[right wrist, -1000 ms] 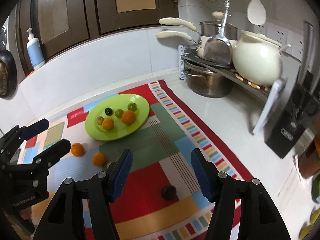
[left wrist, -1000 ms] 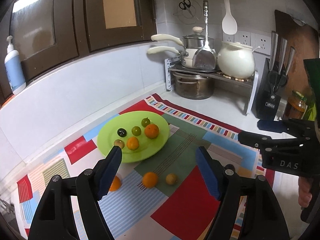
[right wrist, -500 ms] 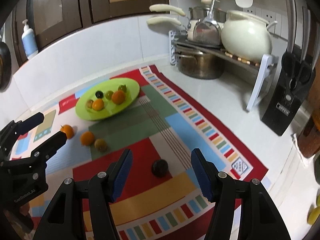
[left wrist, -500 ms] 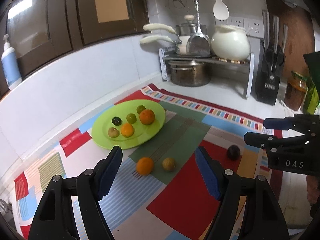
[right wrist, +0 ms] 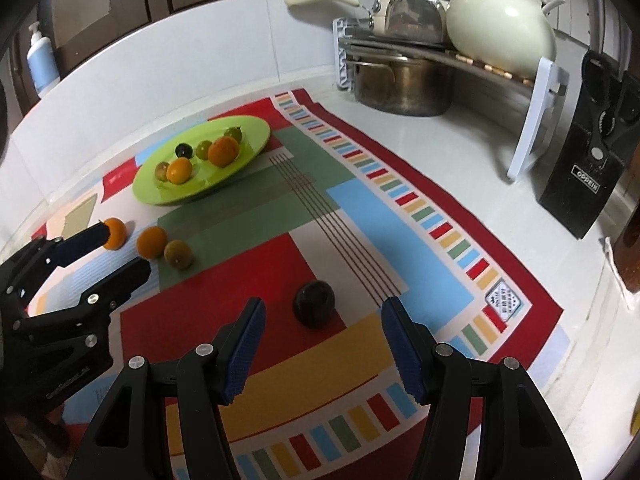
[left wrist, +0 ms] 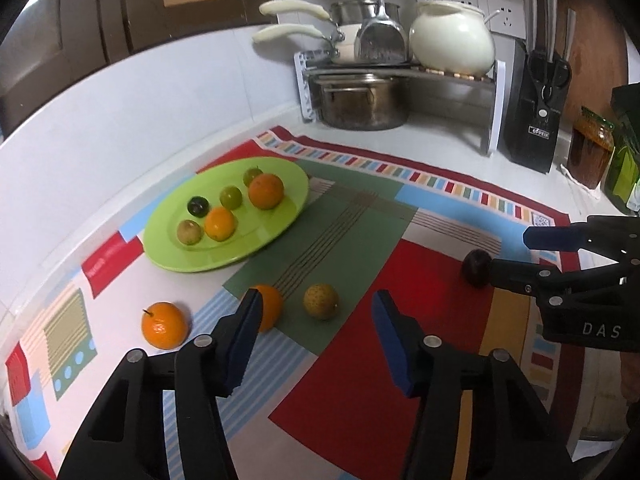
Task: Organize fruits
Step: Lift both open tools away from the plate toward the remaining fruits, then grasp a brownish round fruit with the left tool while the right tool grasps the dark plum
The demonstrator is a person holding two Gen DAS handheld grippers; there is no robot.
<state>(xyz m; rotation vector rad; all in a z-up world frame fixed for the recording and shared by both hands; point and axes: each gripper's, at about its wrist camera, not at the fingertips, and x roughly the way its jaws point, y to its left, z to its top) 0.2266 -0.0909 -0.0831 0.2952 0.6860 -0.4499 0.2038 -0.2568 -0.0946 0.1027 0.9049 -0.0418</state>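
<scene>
A green plate [left wrist: 280, 172] [right wrist: 256, 130] on the patterned mat holds several small fruits, orange, green and dark. Loose on the mat lie two oranges [left wrist: 164, 325] [left wrist: 270, 312] and a yellow-brown fruit [left wrist: 321, 301] [right wrist: 178, 254]. A dark fruit [right wrist: 314, 303] [left wrist: 476, 268] lies apart to the right. My left gripper [left wrist: 316, 312] is open and empty, just above the yellow-brown fruit. My right gripper [right wrist: 322, 328] is open and empty, with the dark fruit lying just ahead of its fingertips.
A colourful mat [left wrist: 400, 280] covers the white counter. At the back a metal rack [left wrist: 400, 72] holds pots and a cream pot. A black knife block [left wrist: 536, 120] and jars [left wrist: 592, 152] stand at the right. A soap bottle [right wrist: 40, 64] stands on the left ledge.
Both grippers have moved down and closer to the mat. The yellow-brown fruit now lies near my left fingers, and the dark fruit near my right fingers. Both stay open.
</scene>
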